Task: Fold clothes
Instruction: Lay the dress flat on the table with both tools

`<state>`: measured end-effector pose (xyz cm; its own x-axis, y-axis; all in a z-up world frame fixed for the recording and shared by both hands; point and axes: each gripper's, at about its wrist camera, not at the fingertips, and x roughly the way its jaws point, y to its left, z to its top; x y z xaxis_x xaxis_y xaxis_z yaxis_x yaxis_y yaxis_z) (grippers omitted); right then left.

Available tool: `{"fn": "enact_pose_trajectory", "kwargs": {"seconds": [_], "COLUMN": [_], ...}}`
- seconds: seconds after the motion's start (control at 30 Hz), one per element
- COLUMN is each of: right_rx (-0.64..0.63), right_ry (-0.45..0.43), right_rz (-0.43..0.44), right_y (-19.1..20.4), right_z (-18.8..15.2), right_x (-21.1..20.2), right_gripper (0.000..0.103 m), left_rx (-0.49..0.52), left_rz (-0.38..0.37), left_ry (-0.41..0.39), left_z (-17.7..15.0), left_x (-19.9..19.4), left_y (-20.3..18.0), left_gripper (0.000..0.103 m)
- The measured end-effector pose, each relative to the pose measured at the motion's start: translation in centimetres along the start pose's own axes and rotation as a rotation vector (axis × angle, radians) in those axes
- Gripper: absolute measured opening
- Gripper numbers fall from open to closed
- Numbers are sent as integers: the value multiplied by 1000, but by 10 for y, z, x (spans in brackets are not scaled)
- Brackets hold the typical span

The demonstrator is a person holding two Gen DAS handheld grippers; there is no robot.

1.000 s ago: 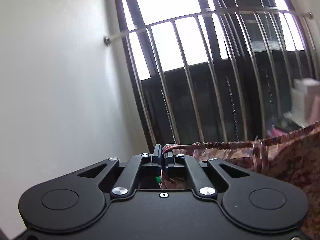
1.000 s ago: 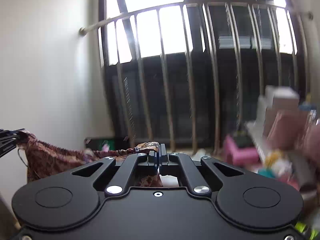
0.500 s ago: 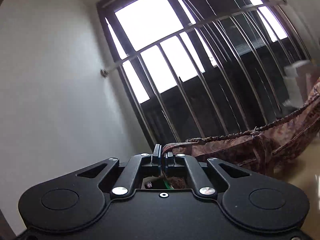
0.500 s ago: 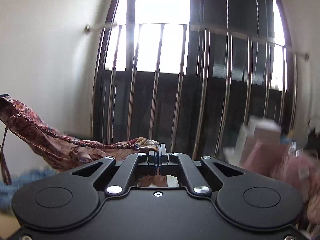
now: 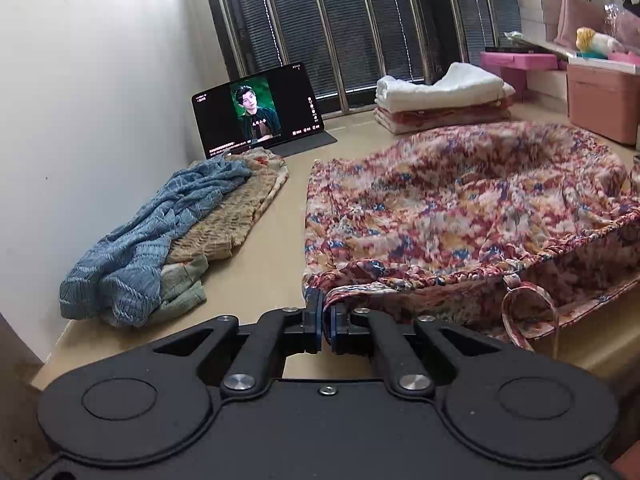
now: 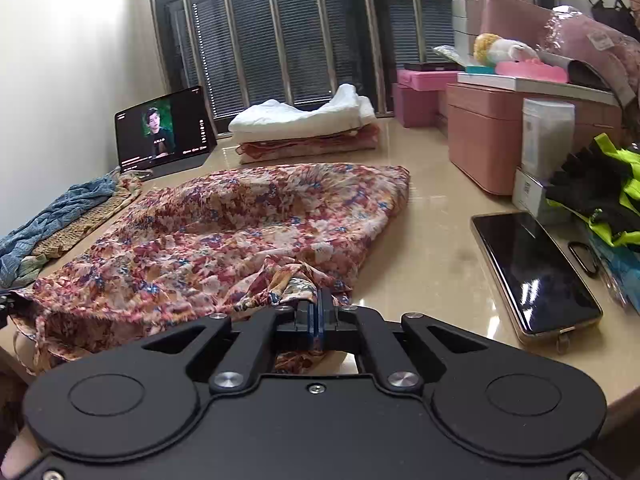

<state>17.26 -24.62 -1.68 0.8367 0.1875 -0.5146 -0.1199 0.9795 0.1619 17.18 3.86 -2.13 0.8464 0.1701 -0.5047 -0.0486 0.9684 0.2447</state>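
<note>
From the left wrist, the left gripper [image 5: 325, 312] is clamped on a gathered waistband corner of the red floral thin-fabric garment [image 5: 460, 208], which lies spread over the beige polished bench [image 5: 280, 232]. To the left sits a heap of blue and tan knitted clothes [image 5: 160, 240], beyond it a propped tablet playing video [image 5: 258, 110].

From the right wrist, the right gripper [image 6: 316, 312] is pinched shut on the opposite waistband corner, fabric bunched at its tips. Only this view shows a dark smartphone [image 6: 534, 272] lying near the garment's right edge, and the stack of folded white and orange laundry [image 6: 308, 128] in full.

The garment looks laid out for its first fold; next, likely both corners carry forward together, keeping clear of the phone.
</note>
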Motion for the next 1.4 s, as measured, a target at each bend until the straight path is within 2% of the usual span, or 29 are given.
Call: {"fn": "enact_pose_trajectory", "kwargs": {"seconds": [0.33,0.47,0.73,0.83,0.93,1.1,1.13,1.17,1.2,1.27,1.33,1.4], "right_rx": [-6,-6,-34,-22,6,11,16,25,31,32,20,-4], "right_ry": [52,58,59,61,61,59,58,52,44,35,38,31], "right_rz": [-31,-41,-84,-119,-161,-172,-170,-169,-164,-141,-107,-92], "right_y": [-2,-4,-2,-3,-4,-5,-6,-7,-7,-7,-5,-1], "right_z": [-15,-24,-35,-35,-35,-36,-36,-35,-35,-36,-38,-43], "right_x": [2,2,-4,-8,-10,-12,-14,-17,-21,-31,-41,-51], "right_gripper": [3,8,9,12,20,29,37,49,54,73,85,86], "left_rx": [30,58,101,111,123,114,106,96,86,65,46,35], "left_rz": [-7,1,3,-2,-2,-1,-6,-9,-13,4,14,6], "left_ry": [43,36,40,40,36,36,38,39,41,17,-10,-29], "left_z": [-12,-15,-24,-25,-25,-24,-23,-23,-23,-24,-26,-28], "left_x": [-10,-11,-11,-11,-10,-8,-8,-10,-11,-18,-25,-34], "left_y": [0,-4,-9,-11,-13,-11,-9,-7,-5,0,4,8], "left_gripper": [4,5,5,5,5,5,7,17,26,73,83,84]}}
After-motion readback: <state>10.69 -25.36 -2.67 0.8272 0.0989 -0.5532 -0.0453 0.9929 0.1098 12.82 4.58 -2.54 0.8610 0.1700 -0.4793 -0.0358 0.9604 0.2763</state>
